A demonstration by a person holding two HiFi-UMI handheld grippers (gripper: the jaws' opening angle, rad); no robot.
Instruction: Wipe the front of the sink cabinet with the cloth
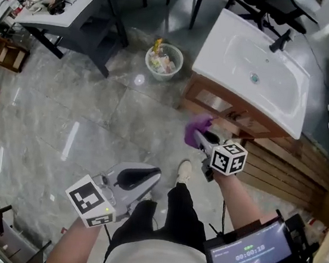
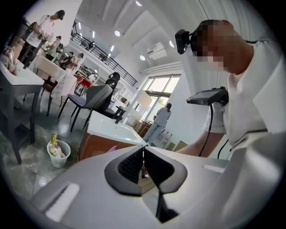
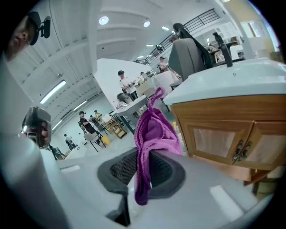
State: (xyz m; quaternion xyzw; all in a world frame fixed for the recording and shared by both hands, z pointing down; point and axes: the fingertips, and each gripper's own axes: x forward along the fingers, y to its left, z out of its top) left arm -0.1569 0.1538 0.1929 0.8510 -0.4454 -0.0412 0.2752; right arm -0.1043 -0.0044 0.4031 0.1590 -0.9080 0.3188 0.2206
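Note:
A wooden sink cabinet (image 1: pixel 227 109) with a white basin top (image 1: pixel 254 67) stands at the upper right of the head view. My right gripper (image 1: pixel 202 140) is shut on a purple cloth (image 1: pixel 197 128), held just in front of the cabinet's lower left front. In the right gripper view the purple cloth (image 3: pixel 154 129) hangs bunched between the jaws, with the cabinet doors (image 3: pixel 232 138) to the right and a short way off. My left gripper (image 1: pixel 146 176) hangs low over the floor, jaws shut and empty; its own view shows the cabinet (image 2: pixel 100 145) farther off.
A white mesh wastebasket (image 1: pixel 164 62) with rubbish stands left of the cabinet. A white table (image 1: pixel 67 1) on dark legs is at the upper left. Wooden slats (image 1: pixel 286 168) lie on the floor right of the cabinet. My own legs and shoe (image 1: pixel 184 171) are below.

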